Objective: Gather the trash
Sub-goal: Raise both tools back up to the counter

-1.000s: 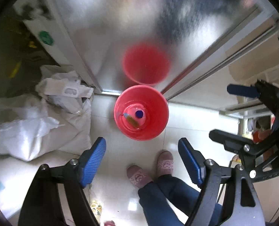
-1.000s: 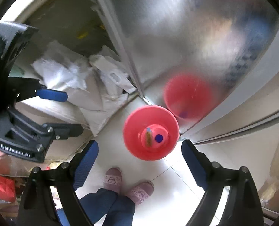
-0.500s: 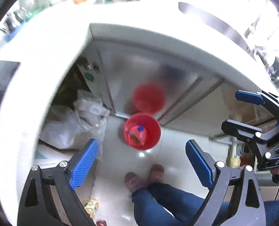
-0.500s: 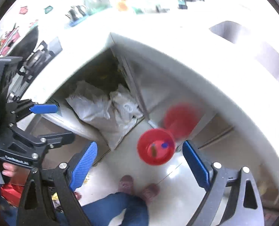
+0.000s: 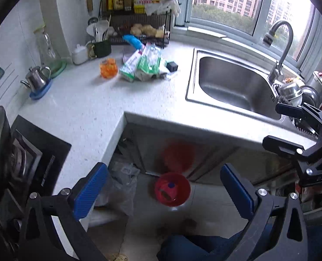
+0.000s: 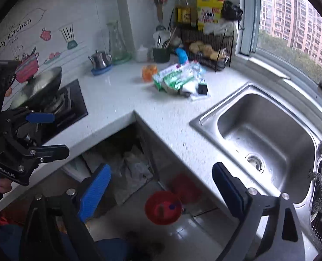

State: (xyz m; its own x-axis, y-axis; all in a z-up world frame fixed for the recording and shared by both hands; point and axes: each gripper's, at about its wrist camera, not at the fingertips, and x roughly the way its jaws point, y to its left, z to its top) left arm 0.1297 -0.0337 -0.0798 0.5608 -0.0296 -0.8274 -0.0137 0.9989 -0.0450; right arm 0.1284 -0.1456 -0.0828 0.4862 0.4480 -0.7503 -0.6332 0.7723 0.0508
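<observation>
A red bin [image 5: 172, 189] stands on the floor below the counter, with a bottle and a blue cap inside; it also shows in the right wrist view [image 6: 163, 207]. A pile of green and white wrappers [image 5: 143, 64] lies on the white counter, seen also in the right wrist view [image 6: 178, 79], with an orange crumpled piece [image 5: 108, 67] beside it and a small black box [image 5: 172, 66] to its right. My left gripper [image 5: 164, 187] is open and empty, high above the floor. My right gripper [image 6: 161, 187] is open and empty. Each gripper shows at the edge of the other's view.
A steel sink [image 5: 232, 84] with a tap [image 5: 280, 43] is set in the counter [image 5: 78, 100] on the right. A hob with a wok [image 6: 41, 87] is on the left. A kettle [image 5: 38, 79], a rack with bottles [image 5: 139, 0] and a cup of utensils stand at the back. White bags [image 6: 134, 169] lie under the counter.
Both grippers have risen from close over the red bin to above counter height. The counter, the wrapper pile and the sink have come into view. Both stay open and empty.
</observation>
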